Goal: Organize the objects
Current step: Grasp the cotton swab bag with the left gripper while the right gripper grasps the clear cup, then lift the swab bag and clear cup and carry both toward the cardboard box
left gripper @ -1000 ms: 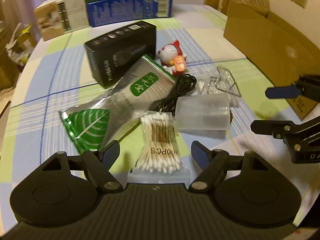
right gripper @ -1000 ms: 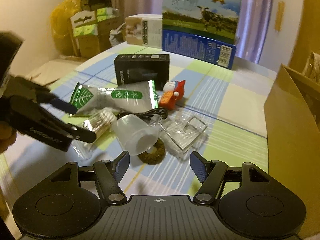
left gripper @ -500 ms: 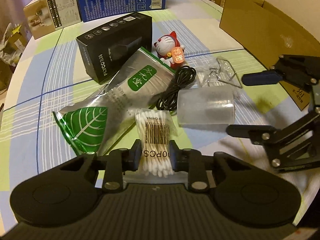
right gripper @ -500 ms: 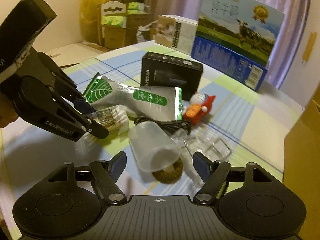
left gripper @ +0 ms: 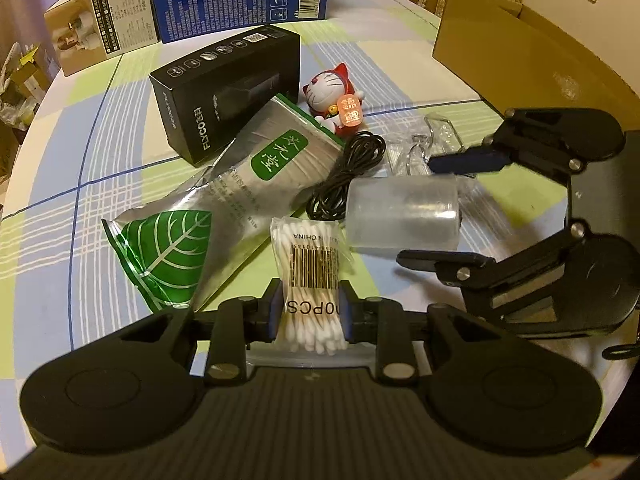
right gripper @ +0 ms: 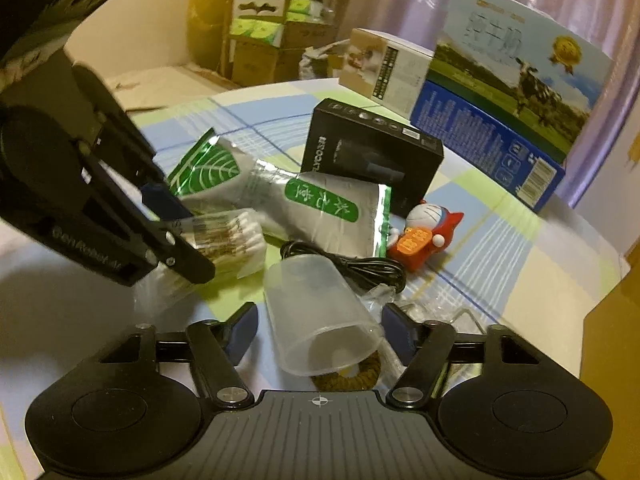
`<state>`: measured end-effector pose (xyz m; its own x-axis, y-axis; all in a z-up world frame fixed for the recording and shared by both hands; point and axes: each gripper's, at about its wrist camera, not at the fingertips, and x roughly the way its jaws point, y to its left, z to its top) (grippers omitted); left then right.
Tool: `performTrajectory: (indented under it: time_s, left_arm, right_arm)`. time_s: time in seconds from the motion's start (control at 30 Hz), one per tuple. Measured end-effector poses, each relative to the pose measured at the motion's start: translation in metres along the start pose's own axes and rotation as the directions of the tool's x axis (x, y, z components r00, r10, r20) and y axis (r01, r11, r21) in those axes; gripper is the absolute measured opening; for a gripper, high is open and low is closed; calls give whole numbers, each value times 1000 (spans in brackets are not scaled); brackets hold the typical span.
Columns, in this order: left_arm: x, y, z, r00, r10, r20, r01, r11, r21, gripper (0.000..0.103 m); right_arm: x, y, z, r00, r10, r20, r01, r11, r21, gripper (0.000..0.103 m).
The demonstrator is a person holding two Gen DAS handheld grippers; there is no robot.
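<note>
Between the left gripper's (left gripper: 309, 312) jaws sits the near end of a clear packet of cotton swabs (left gripper: 310, 276), pinched from both sides by the blue pads; its far end reaches forward and seems to rest on the checked bench (left gripper: 60, 184). Just ahead and to the left of those jaws lies a silver pouch with a green leaf print (left gripper: 224, 208), and beyond it a black FLYCO box (left gripper: 224, 92). Ahead and to the right are a coiled black cable (left gripper: 344, 176) and a red cat figurine (left gripper: 338, 98).

Framed by the right gripper's (right gripper: 318, 330) jaws, which are spread wide, a translucent plastic cup (right gripper: 320, 320) lies on its side, mouth toward the camera. Neither pad touches it. Under the cup's rim a brown woven ring (right gripper: 348, 380) peeks out, and clear plastic pieces (right gripper: 448, 312) lie just right of the jaws.

As a judgement, the organizing has barely begun: everything seen is heaped together mid-bench, and nothing shows as placed in the cardboard box (left gripper: 532, 48) far ahead and to the right of the left jaws. One item is gripped, a second is lined up for a grasp, and the pouch, black box, cable, figurine, ring and plastic pieces all remain to be sorted.
</note>
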<state>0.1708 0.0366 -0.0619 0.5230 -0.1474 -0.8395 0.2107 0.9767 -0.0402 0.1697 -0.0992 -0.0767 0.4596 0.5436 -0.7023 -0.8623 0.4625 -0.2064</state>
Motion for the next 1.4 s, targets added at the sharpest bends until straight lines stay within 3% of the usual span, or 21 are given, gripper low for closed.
performTrajectory:
  time_s: [0.17,0.53,0.73,1.0,1.07,1.23,1.33,1.4]
  left_arm:
    - [0,0,0,1000,5,-3,-5,1000,4,24]
    - [3,-8,-1,1000,16,-10,-15,999,50,26]
    - [5,-12,0,1000,28,-10,-28,997,69,26]
    - [8,-10,-1,999,32,-16,-31,998,63,30]
    - [9,-10,-1,999,41,-18,-40,997,61,35]
    - [11,-10,-2,999,40,-20,-39,998,56,35]
    - [12,-10,-2,999,38,-23,-37,998,47,34]
    - [11,-9,-1,999,30,-26,-29,999,26,25]
  right_arm:
    - [0,5,-3,1000,-7,-23,6,1000,-13,52]
    - [-35,4,-32,986,14,-164,29,966,258,52]
    - [-34,15,-34,989,-22,-147,52,978,201,57]
    - [-25,11,-31,991,-13,-137,46,969,242,57]
    - [-25,7,-32,990,-4,-144,44,960,276,55]
    - [-27,3,-33,987,15,-157,38,944,329,51]
    - [-28,1,-33,987,24,-159,36,932,361,50]
    - [-30,-1,-34,987,22,-158,41,923,384,50]
